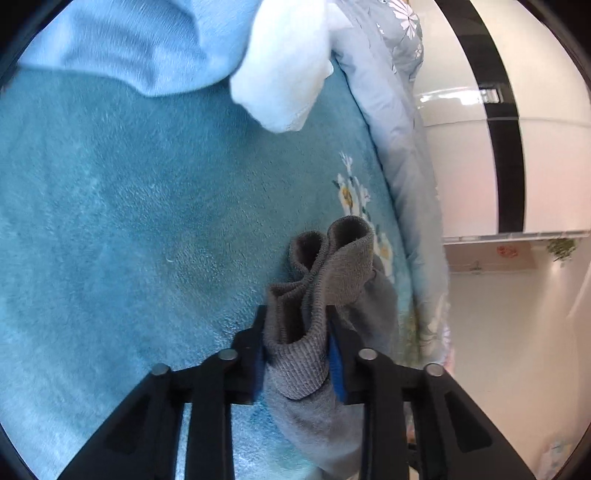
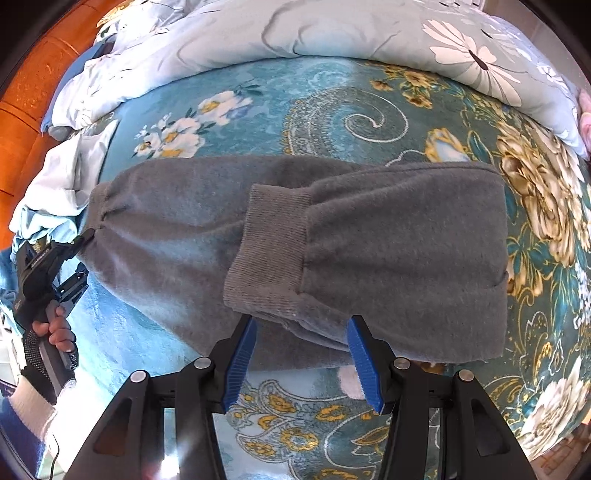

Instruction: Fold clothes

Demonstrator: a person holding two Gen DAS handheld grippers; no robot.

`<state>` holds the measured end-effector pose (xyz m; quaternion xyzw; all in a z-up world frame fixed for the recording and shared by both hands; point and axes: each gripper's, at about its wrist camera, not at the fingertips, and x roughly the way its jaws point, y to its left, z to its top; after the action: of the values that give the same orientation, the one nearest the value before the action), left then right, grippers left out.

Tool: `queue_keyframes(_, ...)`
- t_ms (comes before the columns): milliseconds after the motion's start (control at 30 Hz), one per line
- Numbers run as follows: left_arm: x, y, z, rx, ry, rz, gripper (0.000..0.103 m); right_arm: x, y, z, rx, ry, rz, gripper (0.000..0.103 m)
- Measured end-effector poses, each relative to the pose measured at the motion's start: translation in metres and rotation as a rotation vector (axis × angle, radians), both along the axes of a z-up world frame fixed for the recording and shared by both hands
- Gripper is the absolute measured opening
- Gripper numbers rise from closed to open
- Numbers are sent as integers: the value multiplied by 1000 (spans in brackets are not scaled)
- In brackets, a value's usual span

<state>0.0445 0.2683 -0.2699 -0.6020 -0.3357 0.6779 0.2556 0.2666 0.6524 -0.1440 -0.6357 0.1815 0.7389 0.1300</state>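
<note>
In the left wrist view, the left gripper [image 1: 297, 354] is seen clamped on a bunched ribbed band of the grey trousers [image 1: 325, 295], the knit folded into soft loops that rise between the black fingers with their blue pads [image 1: 337, 369]. Below the clamp, fleecy grey cloth hangs down. Beneath lies a plush teal blanket [image 1: 129, 221] with a short, velvety pile and a printed sprig of white flowers. At the top, a smooth pale blue garment [image 1: 140, 48] and a fuzzy white garment [image 1: 284, 74] are heaped together, and a light quilt [image 1: 402, 155] with daisy print runs along the blanket's right edge. In the right wrist view, the grey trousers [image 2: 369, 240] are spread across the blanket [image 2: 332, 110], folded over so that a ribbed cuff [image 2: 269, 251] lies on top of the fleece. The right gripper [image 2: 303, 358] is held with its jaws spread wide, just at the near edge of the cloth, gripping nothing. At the left edge the left gripper [image 2: 86, 236] is seen at the gathered end of the trousers, held by the person's hand [image 2: 55, 330]; its grip is hard to make out from here. The quilt [image 2: 295, 29] lies crumpled along the far side.
</note>
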Motion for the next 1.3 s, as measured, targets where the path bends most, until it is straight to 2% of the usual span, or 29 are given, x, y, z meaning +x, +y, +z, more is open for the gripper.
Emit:
queue_keyframes(133, 11, 25, 33, -109, 96, -71, 19, -5, -1, 5, 3, -3, 2, 55)
queue_keyframes(300, 27, 42, 77, -215, 234, -186, 19, -9, 9, 17, 3, 14, -27, 55)
queue_keyframes(400, 28, 90, 98, -245, 307, -239, 19, -9, 14, 24, 7, 24, -35, 55)
queue_keyframes(500, 25, 140, 111, -254, 352, -277, 19, -5, 23, 33, 9, 39, -50, 55)
queue_keyframes(667, 55, 168, 163, -229, 450, -369, 19, 13, 45, 45, 7, 65, -95, 55)
queue_keyframes(933, 120, 278, 222, -97, 548, -547, 19, 63, 98, 63, 9, 100, -193, 55)
queue_keyframes(1100, 186, 366, 223, -63, 568, -716, 19, 105, 143, 69, 18, 103, -271, 55)
queue_keyframes(1300, 255, 448, 173, -102, 487, -866, 19, 151, 196, 70, 33, 91, -344, 55)
